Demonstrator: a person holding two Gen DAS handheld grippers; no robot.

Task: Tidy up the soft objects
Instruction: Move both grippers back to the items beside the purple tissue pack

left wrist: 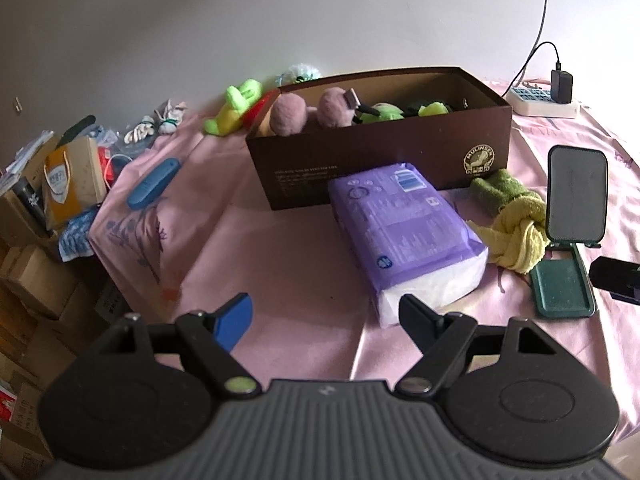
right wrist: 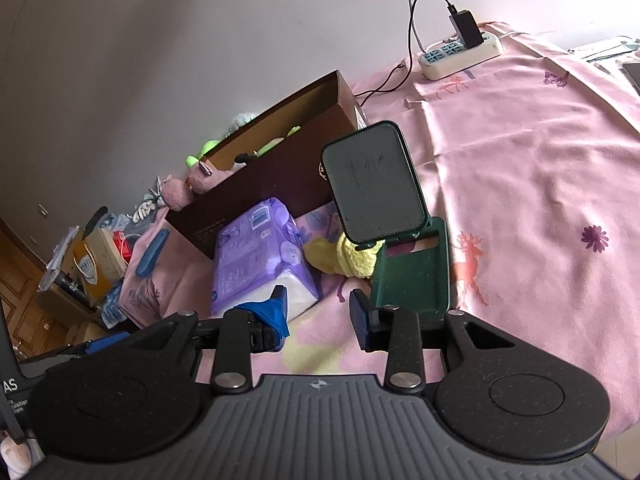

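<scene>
An open brown shoebox (left wrist: 400, 160) stands at the back of the pink-covered table and holds pink plush toys (left wrist: 288, 114) and green ones (left wrist: 386, 110). A purple tissue pack (left wrist: 404, 232) lies in front of it, its near end just ahead of my left gripper (left wrist: 326, 320), which is open and empty. A knotted yellow-green towel (left wrist: 516, 236) lies to the right of the pack. In the right wrist view, my right gripper (right wrist: 318, 316) is open and empty, low over the cloth between the tissue pack (right wrist: 260, 256) and the towel (right wrist: 352, 260).
A dark green folding stand (right wrist: 376, 184) is propped up right of the towel. A power strip (left wrist: 540, 100) with a charger sits at the back right. A green plush (left wrist: 236, 106) and a blue case (left wrist: 154, 182) lie left of the box. Cartons (left wrist: 60, 184) crowd the floor at left.
</scene>
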